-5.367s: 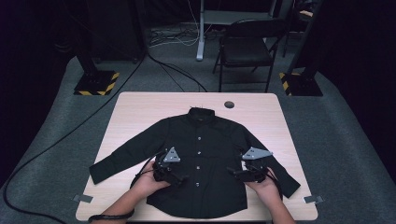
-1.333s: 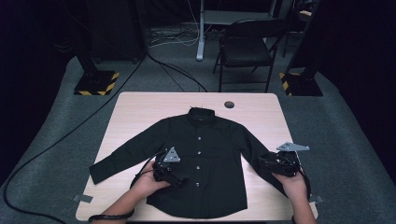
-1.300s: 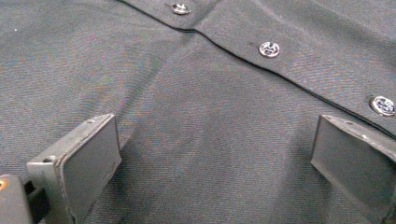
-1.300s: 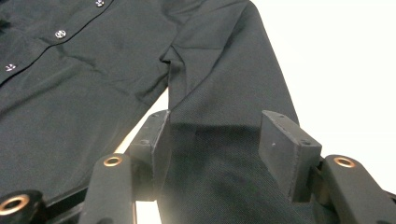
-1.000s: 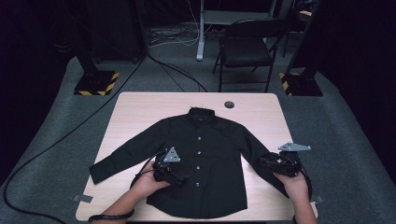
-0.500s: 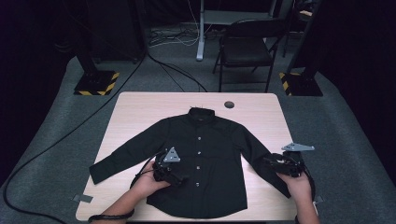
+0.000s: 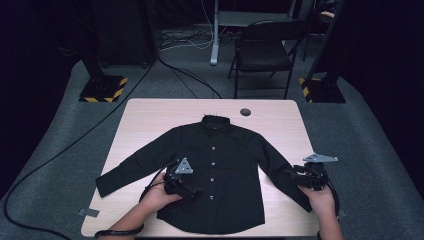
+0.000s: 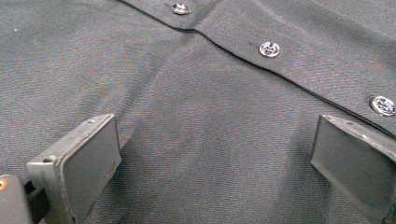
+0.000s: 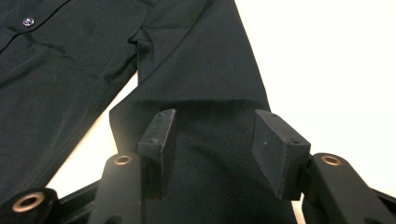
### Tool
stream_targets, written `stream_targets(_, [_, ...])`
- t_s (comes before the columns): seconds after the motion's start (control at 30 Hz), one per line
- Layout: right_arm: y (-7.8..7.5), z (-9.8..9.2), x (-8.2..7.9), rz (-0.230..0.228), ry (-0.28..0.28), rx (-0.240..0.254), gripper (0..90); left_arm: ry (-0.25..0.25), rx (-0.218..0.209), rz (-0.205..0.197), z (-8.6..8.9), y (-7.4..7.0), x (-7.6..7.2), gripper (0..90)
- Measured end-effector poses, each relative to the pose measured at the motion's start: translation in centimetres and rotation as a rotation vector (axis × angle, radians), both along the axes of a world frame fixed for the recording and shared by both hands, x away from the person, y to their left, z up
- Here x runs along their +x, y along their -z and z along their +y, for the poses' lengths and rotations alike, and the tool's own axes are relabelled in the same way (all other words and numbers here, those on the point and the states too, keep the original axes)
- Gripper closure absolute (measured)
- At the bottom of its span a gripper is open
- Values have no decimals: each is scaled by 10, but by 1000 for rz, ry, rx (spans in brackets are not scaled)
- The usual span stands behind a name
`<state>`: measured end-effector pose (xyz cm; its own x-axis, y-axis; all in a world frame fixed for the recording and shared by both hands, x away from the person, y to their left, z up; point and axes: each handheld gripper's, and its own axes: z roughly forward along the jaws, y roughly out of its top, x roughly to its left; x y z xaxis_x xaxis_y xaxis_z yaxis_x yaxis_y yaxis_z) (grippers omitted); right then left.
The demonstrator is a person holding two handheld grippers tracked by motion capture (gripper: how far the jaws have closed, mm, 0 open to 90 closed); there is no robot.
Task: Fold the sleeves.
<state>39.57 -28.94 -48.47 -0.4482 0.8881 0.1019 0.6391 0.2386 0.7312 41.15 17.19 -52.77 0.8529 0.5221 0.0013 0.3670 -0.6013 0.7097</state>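
Your left gripper [image 7: 194,190] sits on the front of the black shirt [image 7: 215,170], which lies spread flat, buttoned and collar away from you, on the light wooden table [image 7: 150,120]. In the left gripper view its fingers [image 8: 91,161] stand wide apart, pressed down on the smooth cloth with nothing pinched — only flat fabric lies between them. The button placket runs just beyond the fingertips, slanting across, and one of the buttons [image 8: 269,48] lies ahead of the gap while another sits right above the far finger.

Your right gripper [image 7: 295,176] is at the end of the shirt's sleeve [image 9: 205,60] near the table's edge. Its fingers [image 9: 161,135] are about half apart and have just been closing, with the sleeve lying between them; a fold of the sleeve crosses right at the fingertips, bridging the two. The pads do not clearly press the cloth yet — there is space on both sides. Beyond the tips the sleeve runs on toward the shirt's body, and bare table shows on either side of the fingers.
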Motion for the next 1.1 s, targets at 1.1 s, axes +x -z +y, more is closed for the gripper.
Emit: stream_targets(1.1, [11,-30,-7,87,136,-50,608,0,0,-1,0,0,0,12])
